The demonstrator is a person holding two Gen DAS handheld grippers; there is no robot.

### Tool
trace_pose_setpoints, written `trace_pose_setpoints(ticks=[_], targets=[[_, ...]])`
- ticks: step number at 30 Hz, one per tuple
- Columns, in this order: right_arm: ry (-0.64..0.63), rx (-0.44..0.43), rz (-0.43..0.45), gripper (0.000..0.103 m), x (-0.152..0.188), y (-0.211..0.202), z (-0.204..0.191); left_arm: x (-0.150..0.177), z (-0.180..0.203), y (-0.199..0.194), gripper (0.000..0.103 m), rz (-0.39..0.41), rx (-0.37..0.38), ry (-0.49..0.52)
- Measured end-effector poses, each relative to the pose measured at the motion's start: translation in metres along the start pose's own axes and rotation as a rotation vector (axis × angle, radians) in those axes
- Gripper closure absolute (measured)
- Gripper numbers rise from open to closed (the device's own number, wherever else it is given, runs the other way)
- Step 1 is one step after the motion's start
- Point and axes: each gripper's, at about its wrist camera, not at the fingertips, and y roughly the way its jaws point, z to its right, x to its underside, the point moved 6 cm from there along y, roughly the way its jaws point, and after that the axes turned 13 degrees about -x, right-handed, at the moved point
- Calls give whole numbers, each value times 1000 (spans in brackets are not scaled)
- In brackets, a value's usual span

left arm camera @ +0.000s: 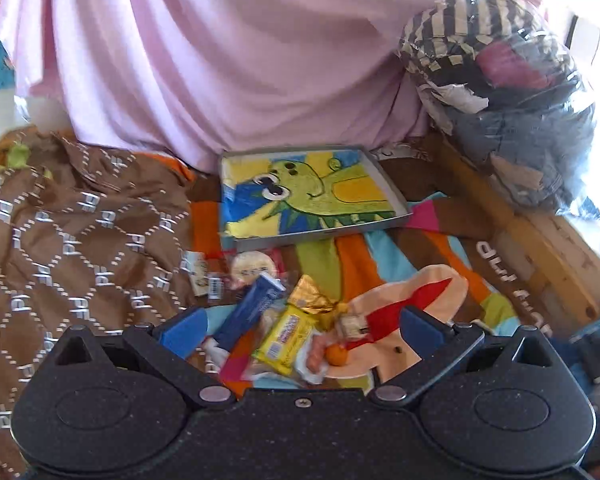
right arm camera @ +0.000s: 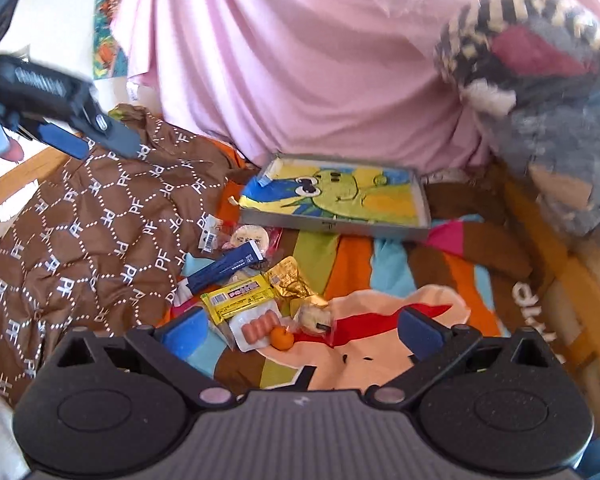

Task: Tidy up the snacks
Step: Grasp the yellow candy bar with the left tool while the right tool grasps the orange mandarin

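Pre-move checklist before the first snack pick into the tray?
1. Left claw open, empty: ok.
2. Right claw open, empty: ok.
3. Tray free of snacks, only the frog picture lining it: ok.
4. Snacks separated for a clean grasp: not ok; yellow packet, blue stick pack and sausage pack overlap.
5. Small orange steady against rolling: cannot tell.
6. Brown bag clear of the pile: not ok; its edge meets the snacks.

Glossy gold foil wrapper [right arm camera: 290,278], shiny yellow plastic snack packet [right arm camera: 240,298], matt pink cloth [right arm camera: 300,60], seemingly cardboard tray [right arm camera: 426,216].
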Motion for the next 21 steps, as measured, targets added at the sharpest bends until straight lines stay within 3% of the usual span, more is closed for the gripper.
trace_pose_setpoints(ticks=[3,7,12,17,21], targets=[[16,-3,22,0,11,28,22,-12,-2,26,1,60,-13,-14],[2,-33,36,0,33,71,50,3,4,89,1,109,-52,1],[-67,-112,42,0,54,122,68,28,10,160,2,40,-83,61],[-139,-186,23,0,70,175,65,34,27,192,2,48,-104,325],[-149,-220,23,0,79,198,58,53,32,218,2,9,-114,285]])
